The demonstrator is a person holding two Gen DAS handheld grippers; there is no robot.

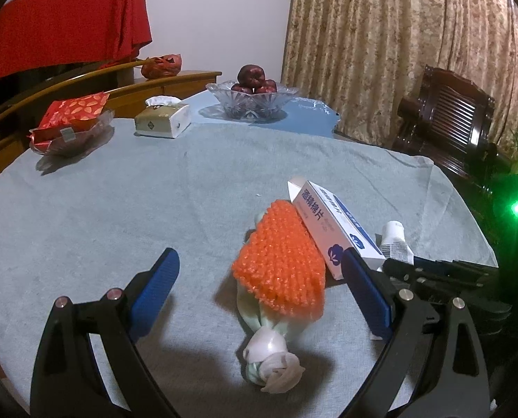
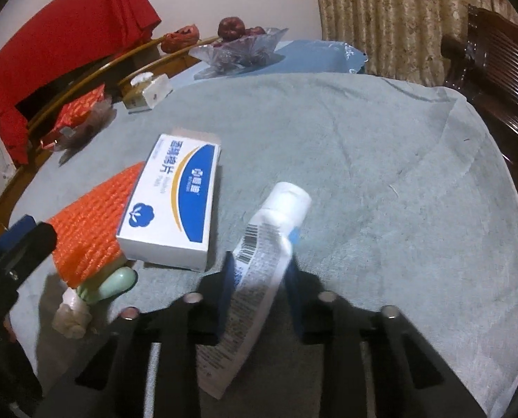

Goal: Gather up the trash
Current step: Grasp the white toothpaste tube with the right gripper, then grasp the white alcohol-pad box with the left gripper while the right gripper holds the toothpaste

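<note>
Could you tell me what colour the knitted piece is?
Bright orange knitted piece; clearest in the left wrist view.

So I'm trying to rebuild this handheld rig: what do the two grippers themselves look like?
Both look alike. The left gripper has black cut-out linkage arms, silver round pivot pins and ribbed blue finger pads. The right gripper shows the same black arms, silver pins and blue pads. No cables, markings or sleeves are visible.

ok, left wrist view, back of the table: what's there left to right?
Red packet in a clear dish → tissue box → glass bowl of dark red fruit.
</note>
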